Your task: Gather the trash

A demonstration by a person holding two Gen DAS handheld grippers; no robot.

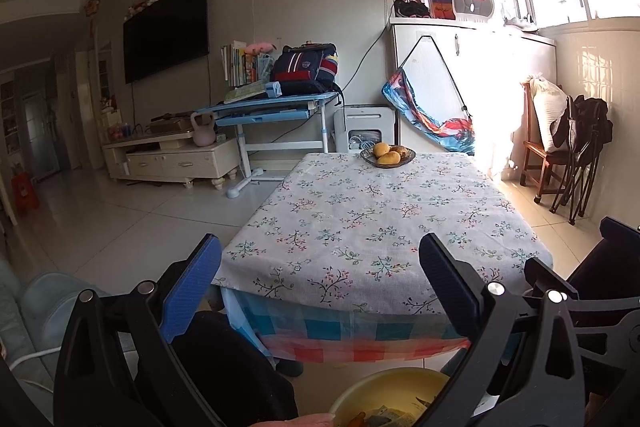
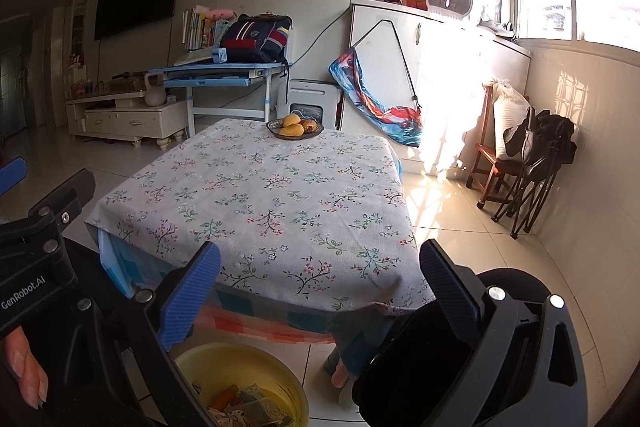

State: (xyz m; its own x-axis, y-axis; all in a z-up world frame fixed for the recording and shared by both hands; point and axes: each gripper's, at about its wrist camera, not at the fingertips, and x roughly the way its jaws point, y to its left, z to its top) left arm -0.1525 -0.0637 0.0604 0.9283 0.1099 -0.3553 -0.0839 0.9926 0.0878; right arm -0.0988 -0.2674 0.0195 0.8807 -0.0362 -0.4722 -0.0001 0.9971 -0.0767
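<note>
A yellow basin [image 2: 240, 383] sits on the floor in front of the table and holds mixed trash [image 2: 244, 407]: wrappers and an orange piece. It also shows at the bottom of the left wrist view [image 1: 384, 395]. My left gripper [image 1: 320, 267] is open and empty, held above the table's near edge. My right gripper [image 2: 320, 275] is open and empty, above the near edge and the basin. The left gripper's body shows at the left of the right wrist view [image 2: 36, 235]. The table [image 1: 360, 227] has a floral cloth.
A dish of yellow fruit [image 1: 388, 155] stands at the table's far edge, also in the right wrist view [image 2: 295, 127]. Beyond are a blue desk [image 1: 276, 107] with a backpack, a TV cabinet [image 1: 172, 159], and a wooden chair [image 2: 516, 155] by the right wall.
</note>
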